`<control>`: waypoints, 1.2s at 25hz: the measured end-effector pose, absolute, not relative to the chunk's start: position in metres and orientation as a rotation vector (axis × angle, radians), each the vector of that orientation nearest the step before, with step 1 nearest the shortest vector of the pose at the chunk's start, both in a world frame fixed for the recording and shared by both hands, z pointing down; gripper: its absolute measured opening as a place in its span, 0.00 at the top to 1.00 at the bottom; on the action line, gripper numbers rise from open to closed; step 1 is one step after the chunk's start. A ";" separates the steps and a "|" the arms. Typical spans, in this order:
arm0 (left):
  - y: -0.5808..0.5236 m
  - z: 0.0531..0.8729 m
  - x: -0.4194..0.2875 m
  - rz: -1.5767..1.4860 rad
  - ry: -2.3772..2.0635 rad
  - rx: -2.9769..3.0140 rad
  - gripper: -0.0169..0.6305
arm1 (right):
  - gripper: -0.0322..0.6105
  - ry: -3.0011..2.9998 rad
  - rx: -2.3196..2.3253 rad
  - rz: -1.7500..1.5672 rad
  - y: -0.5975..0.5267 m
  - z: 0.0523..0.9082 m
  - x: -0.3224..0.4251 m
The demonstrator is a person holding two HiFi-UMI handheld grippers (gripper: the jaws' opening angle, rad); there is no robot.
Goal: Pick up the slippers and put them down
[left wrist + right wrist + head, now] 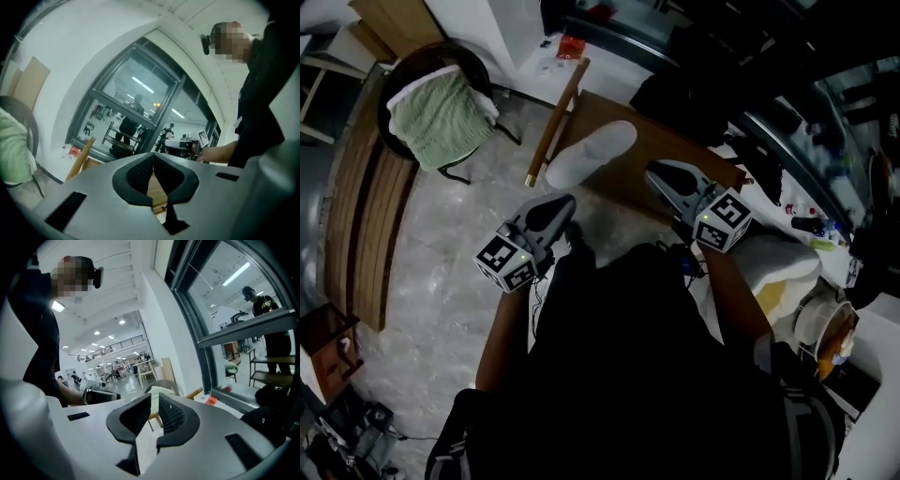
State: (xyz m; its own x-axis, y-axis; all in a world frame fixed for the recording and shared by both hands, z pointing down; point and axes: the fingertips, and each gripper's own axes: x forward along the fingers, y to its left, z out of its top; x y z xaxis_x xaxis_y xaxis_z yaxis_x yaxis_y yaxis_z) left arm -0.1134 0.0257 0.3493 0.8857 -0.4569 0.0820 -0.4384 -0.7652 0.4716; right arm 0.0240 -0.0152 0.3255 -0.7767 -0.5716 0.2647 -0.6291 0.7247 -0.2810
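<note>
One white slipper [592,152] lies on a brown board [675,141] on the floor ahead of me; I see no second slipper. My left gripper [561,208] hovers just short of the slipper's near end, and its jaws touch at the tips with nothing in them [153,157]. To the slipper's right, my right gripper [658,173] hangs over the board. Its jaws stand only a sliver apart and hold nothing [154,399]. Both grippers point up and outward, so neither gripper view shows the slipper.
A wooden stick [555,122] leans beside the board's left edge. A round chair draped with a green towel [441,112] stands at the far left, with wooden slats [366,216] beside it. A cluttered white table [825,234] runs along the right. Marbled floor [450,281] spreads to my left.
</note>
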 end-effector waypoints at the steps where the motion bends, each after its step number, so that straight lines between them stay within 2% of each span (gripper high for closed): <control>1: 0.021 0.353 -0.113 -0.051 -0.642 2.550 0.95 | 0.90 -2.769 0.968 0.557 -0.023 0.328 0.023; 7: 0.001 0.380 -0.104 0.002 -0.672 2.466 0.95 | 0.90 -2.723 0.921 0.736 -0.074 0.372 0.034; 18: -0.033 0.468 -0.048 0.107 -0.838 2.425 0.95 | 0.89 -2.595 0.906 0.938 -0.154 0.513 0.086; 19: -0.034 0.478 -0.040 0.115 -0.821 2.428 0.95 | 0.88 -2.580 0.901 0.966 -0.157 0.527 0.088; 21: -0.038 0.497 -0.025 0.112 -0.791 2.431 0.95 | 0.75 -2.545 0.875 1.021 -0.162 0.553 0.090; 30: -0.028 0.546 0.025 0.123 -0.641 2.458 0.95 | 0.63 -2.373 0.777 1.130 -0.169 0.612 0.102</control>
